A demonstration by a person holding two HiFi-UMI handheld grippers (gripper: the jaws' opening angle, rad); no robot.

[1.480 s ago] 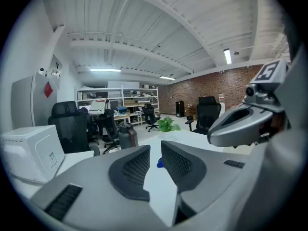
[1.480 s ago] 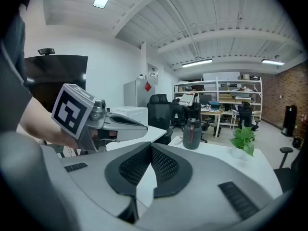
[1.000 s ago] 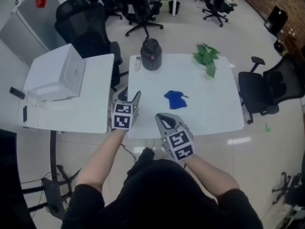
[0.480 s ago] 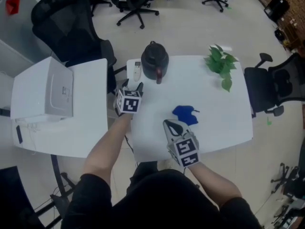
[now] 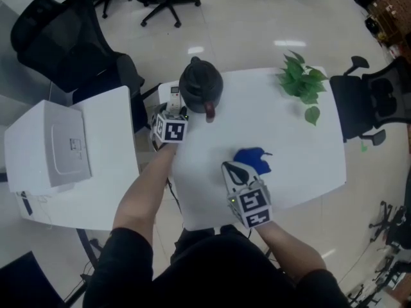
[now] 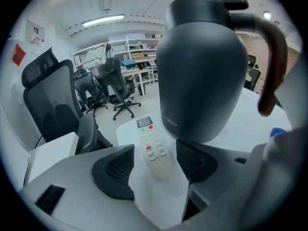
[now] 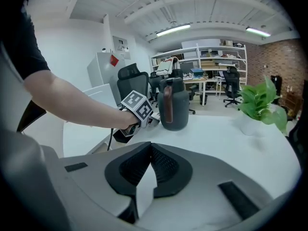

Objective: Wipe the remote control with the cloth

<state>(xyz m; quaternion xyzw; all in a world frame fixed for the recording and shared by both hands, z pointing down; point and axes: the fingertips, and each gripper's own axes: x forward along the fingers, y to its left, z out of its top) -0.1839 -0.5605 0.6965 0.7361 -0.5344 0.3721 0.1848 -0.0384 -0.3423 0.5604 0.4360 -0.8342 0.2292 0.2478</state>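
Remote control (image 6: pixel 154 146) lying flat at corner of white surface (image 5: pixel 292 143), just beside dark jug (image 6: pixel 202 66). Near end between left tongs (image 6: pixel 155 163), spread wide, just now opening further, pads (image 6: pixel 115 167) off it. Blue cloth (image 5: pixel 255 159) crumpled mid-surface, well apart from remote. Right tongs (image 7: pixel 150 150) pressed together, empty, tips just beside cloth. Green plant (image 5: pixel 302 82) at far corner.

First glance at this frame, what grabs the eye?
The dark jug stands at the far left of the white table, with the white remote control lying beside it. The left gripper, jaws just opened wide, has it between them, not gripped. The blue cloth lies mid-table, just beyond the shut right gripper.
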